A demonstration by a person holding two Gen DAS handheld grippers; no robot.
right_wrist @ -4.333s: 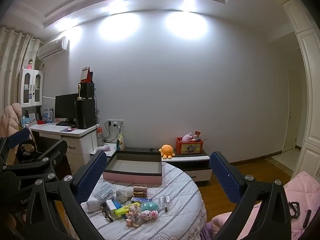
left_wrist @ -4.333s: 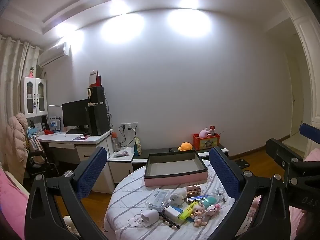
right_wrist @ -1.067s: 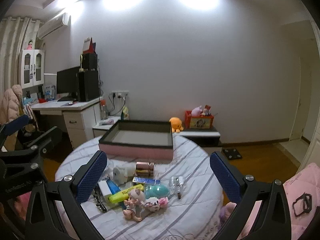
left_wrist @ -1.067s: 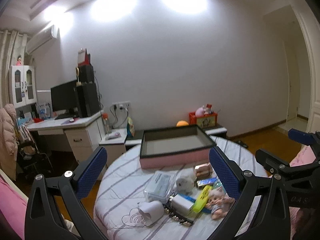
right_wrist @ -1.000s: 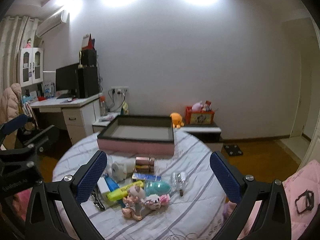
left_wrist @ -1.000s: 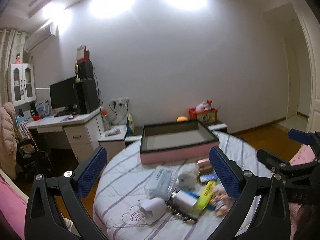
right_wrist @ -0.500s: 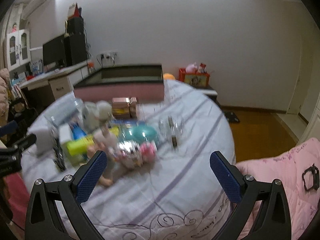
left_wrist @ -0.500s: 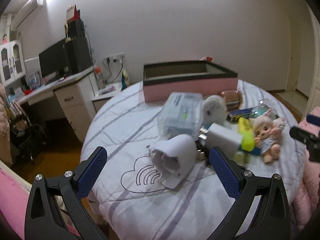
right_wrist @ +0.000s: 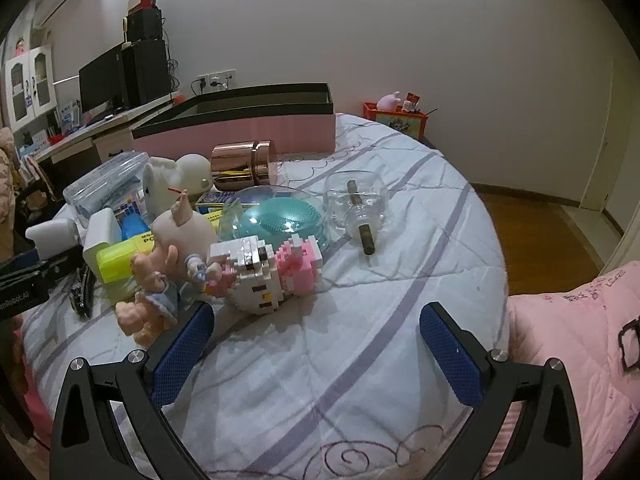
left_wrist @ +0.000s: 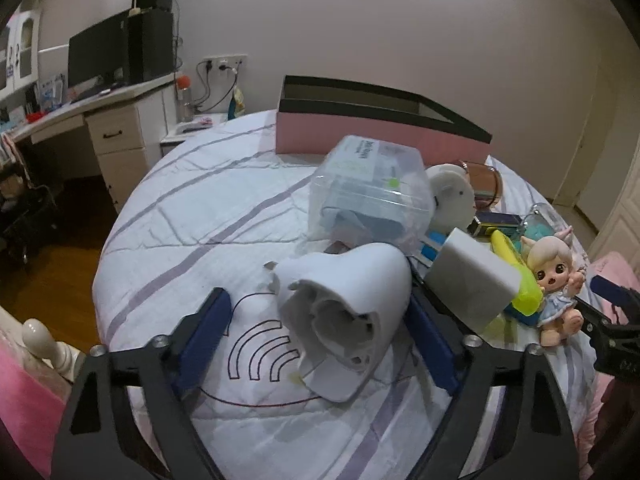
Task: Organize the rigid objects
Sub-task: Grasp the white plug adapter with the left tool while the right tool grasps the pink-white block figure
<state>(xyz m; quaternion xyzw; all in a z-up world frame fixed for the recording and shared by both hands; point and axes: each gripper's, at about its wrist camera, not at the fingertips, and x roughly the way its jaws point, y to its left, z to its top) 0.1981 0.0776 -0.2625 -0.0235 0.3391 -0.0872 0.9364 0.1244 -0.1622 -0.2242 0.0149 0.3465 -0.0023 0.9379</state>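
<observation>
**Left tongs closing round the white holder**

The left tongs (left_wrist: 316, 334) have just been closing, with the white tooth-shaped holder (left_wrist: 344, 308) lying between them; the right pad touches it, the left pad stands clear. Beyond lie a clear plastic case (left_wrist: 370, 196) and the pink box (left_wrist: 380, 136). The right tongs (right_wrist: 316, 354) gape wide over bare quilted tabletop (right_wrist: 360, 380), a block-built cat figure (right_wrist: 264, 276) just ahead.

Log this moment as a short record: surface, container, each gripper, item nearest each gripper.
surface: round table under striped white cloth
container: pink box, black rim, at the far side
left gripper: jaws closing around white holder, left pad not touching
right gripper: open, empty, over bare cloth
nearest right: block cat figure
</observation>
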